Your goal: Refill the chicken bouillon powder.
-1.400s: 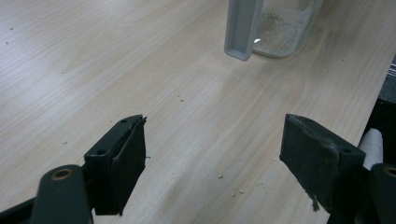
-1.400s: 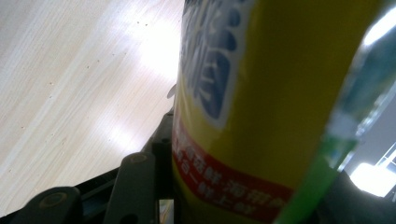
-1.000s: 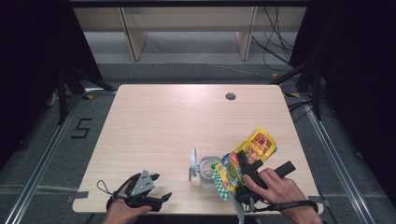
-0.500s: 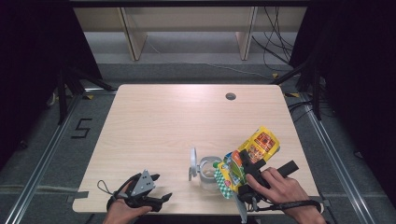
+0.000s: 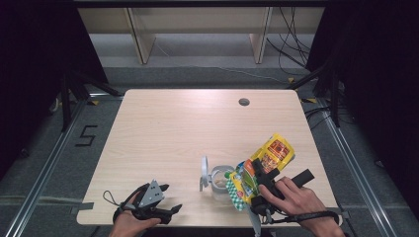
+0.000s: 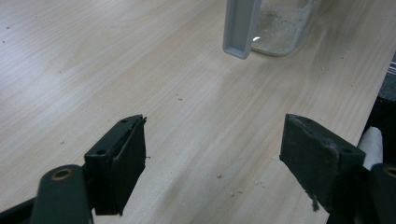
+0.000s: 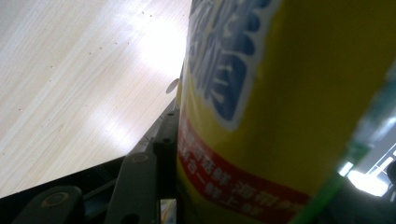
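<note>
The landmark is a small clear plastic jar (image 5: 221, 181) with a grey hinged lid (image 5: 203, 173) standing open, set near the front edge of the pale wooden table (image 5: 197, 128); a thin layer of pale granules lies in its base, seen through its wall in the left gripper view (image 6: 280, 28).

The right gripper (image 5: 259, 183) is clenched on a yellow printed foil packet with a green checked edge (image 5: 257, 170); the packet is tilted, its lower end hanging just right of and above the jar mouth, its upper end rising away to the right; in the right gripper view the packet (image 7: 289, 107) presses flat against the one visible black jaw.

The left gripper (image 5: 163, 200) rests well to the left of the jar at the front edge, jaws spread wide and holding nothing; the lid (image 6: 240, 25) faces it.

Judgement: the step in hand appears to be pouring from packet to jar. To do it well, bring the packet's open corner squarely over the mouth; tip gradually; keep clear of the upright lid; crumbs scattered on the table suggest spillage is a real risk; the free gripper could steady the jar.
</note>
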